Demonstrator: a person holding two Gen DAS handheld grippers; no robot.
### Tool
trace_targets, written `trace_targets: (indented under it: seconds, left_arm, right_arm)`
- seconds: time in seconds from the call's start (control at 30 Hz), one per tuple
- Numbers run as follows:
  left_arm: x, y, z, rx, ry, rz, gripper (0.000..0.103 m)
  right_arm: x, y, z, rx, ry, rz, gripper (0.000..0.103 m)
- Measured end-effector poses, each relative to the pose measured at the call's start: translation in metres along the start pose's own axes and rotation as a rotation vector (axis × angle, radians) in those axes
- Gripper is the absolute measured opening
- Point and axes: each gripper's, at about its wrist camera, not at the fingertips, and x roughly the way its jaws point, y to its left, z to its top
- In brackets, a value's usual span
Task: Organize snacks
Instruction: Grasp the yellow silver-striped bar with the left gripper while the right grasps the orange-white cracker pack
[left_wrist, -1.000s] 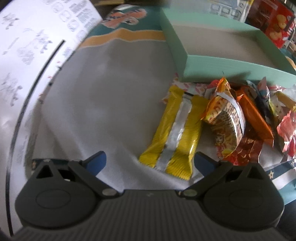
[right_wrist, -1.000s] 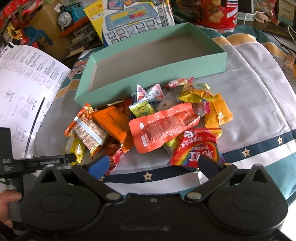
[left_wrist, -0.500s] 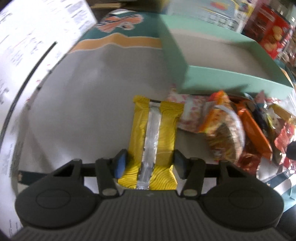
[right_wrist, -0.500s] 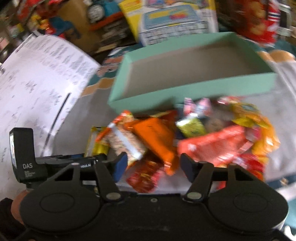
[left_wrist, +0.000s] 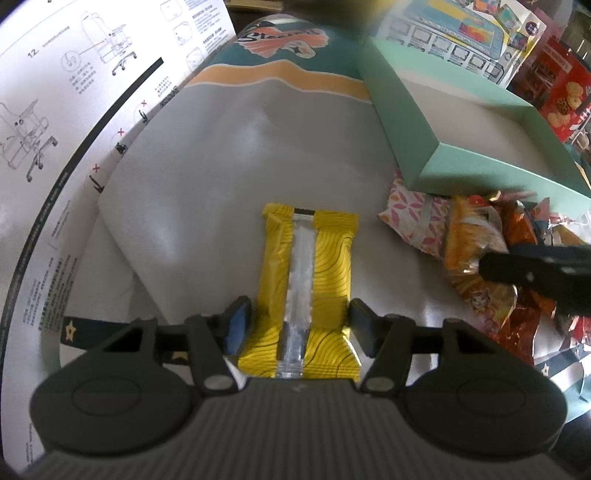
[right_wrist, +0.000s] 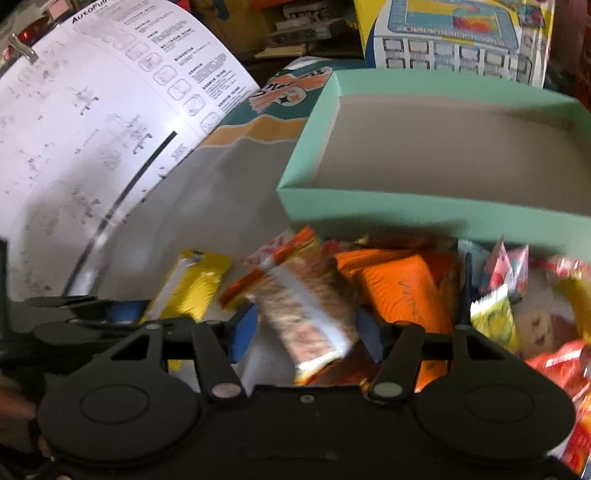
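Left hand-held gripper (left_wrist: 297, 326) straddles the near end of the yellow snack bar (left_wrist: 309, 266), its jaws standing at both long edges of the wrapper, apparently closing on it; firm contact cannot be confirmed. The bar lies flat on the grey cloth (left_wrist: 207, 177), in front of the mint-green box (left_wrist: 480, 173) and just left of the snack pile (right_wrist: 424, 288). Right hand-held gripper (right_wrist: 308, 332) is parted around the near end of a brown-and-white biscuit packet (right_wrist: 306, 299) atop the pile, directly in front of the box's front wall; nothing is clamped. The box holds no snacks in its visible part. Both packets are judged light, with slippery, crinkly film; the contents probably brittle. Grip is best taken across the narrow width, near one end, with moderate pressure to avoid crushing.
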Motion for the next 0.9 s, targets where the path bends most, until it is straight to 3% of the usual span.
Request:
trace_targets:
  seconds: [0.23,0.47,0.63,0.7,0.73,0.8,0.9]
  left_arm:
    - [0.002,0.0,0.002,-0.004,0.006,0.004,0.071]
    - [0.005,-0.002,0.007,0.006,-0.001,0.022,0.076]
    - [0.007,-0.004,0.008,0.007,-0.011,0.036,0.075]
    - [0.007,-0.004,0.006,0.013,-0.016,0.04,0.075]
    - [0.007,-0.004,0.005,0.02,-0.02,0.048,0.068]
    - [0.003,-0.006,0.004,0.03,-0.039,0.065,0.049]
    - [-0.002,-0.003,0.006,-0.006,-0.024,0.028,0.048]
  right_arm:
    - [0.03,0.018,0.007,-0.092,0.017,-0.02,0.071]
    - [0.017,0.035,0.011,-0.166,0.02,0.003,0.071]
    - [0.034,0.034,0.01,-0.19,0.074,-0.025,0.065]
    - [0.039,0.029,0.008,-0.167,0.086,-0.026,0.056]
    - [0.038,0.028,0.006,-0.16,0.082,-0.031,0.044]
    - [0.033,0.024,0.005,-0.132,0.08,-0.018,0.038]
    - [0.021,0.015,0.005,-0.052,0.056,0.01,0.038]
